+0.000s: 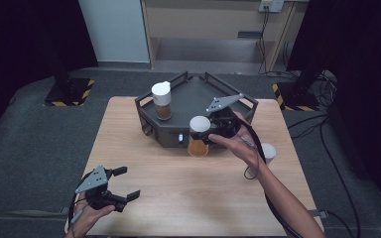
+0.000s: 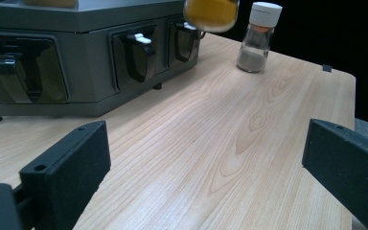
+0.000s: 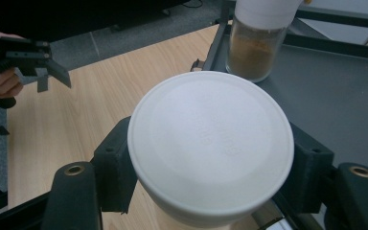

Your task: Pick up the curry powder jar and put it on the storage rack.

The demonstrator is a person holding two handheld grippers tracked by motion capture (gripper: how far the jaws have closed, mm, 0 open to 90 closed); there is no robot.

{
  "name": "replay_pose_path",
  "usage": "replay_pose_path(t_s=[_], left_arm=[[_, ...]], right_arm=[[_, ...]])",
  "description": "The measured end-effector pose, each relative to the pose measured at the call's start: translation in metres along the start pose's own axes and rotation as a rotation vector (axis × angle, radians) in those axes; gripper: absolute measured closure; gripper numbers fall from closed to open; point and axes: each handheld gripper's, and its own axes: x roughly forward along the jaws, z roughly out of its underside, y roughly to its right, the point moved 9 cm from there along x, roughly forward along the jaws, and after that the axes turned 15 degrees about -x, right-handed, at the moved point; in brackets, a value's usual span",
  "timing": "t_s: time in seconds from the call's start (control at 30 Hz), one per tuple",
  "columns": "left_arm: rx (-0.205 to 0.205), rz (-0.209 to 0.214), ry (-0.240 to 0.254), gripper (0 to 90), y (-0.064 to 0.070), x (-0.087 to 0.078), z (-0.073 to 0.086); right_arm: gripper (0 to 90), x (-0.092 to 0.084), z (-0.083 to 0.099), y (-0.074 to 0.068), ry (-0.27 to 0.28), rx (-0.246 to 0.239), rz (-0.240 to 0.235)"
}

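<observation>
A: What has the right hand-held gripper [image 1: 209,133] got?

B: A clear jar with orange-brown powder [image 1: 198,137] and a broad white lid. The two black jaws press on opposite sides just under that lid, so the jar sits right between them. In the right gripper view the round, flat lid [image 3: 211,143] hides most of the jar below it.

A: Where is the jar?

B: At the front edge of the dark grey tray [image 1: 193,94], by its near wall, above the wooden table [image 1: 144,163]. I cannot tell whether its base touches the table; in the left gripper view its yellow-orange bottom [image 2: 211,14] appears off the wood.

A: Anything beyond that hand-held gripper?

B: Just past its jaws, standing upright on the tray floor, is a second jar [image 1: 162,100], also white-capped, holding a darker brown powder.

A: And the left hand-held gripper [image 1: 121,186]?

B: Jaws spread wide with nothing between them, low over the near left part of the table, well apart from the tray. Ahead of it and off to its right stands a small shaker of grey powder [image 2: 259,37] with a white cap, on the table beside the tray.
</observation>
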Motion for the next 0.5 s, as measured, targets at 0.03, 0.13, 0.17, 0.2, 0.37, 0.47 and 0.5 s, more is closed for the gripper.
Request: replay_pose_path(t_s=[0.03,0.13,0.17,0.2,0.37,0.47,0.5], left_arm=[[-0.001,0.0,0.0,1.2,0.0,0.0,0.0],[-0.002,0.0,0.001,1.2,0.0,0.0,0.0],[-0.002,-0.001,0.001,1.2,0.0,0.0,0.0],[-0.003,-0.001,0.001,1.2,0.0,0.0,0.0],[-0.005,0.0,0.001,1.2,-0.001,0.0,0.0],[-0.004,0.0,-0.001,1.2,-0.001,0.0,0.0],[-0.005,0.001,-0.001,1.2,-0.001,0.0,0.0]], right_arm=[[34.0,-0.001,-0.002,0.002,0.001,0.003,0.0],[34.0,-0.004,-0.01,0.006,0.002,0.003,0.003],[34.0,-0.005,-0.013,0.007,0.0,0.003,0.005],[34.0,-0.005,-0.015,0.009,-0.001,0.007,0.007],[34.0,-0.006,-0.025,0.014,-0.009,0.004,0.019],[34.0,-0.006,-0.03,0.018,-0.008,0.012,0.021],[34.0,-0.006,-0.031,0.019,-0.006,0.015,0.023]])
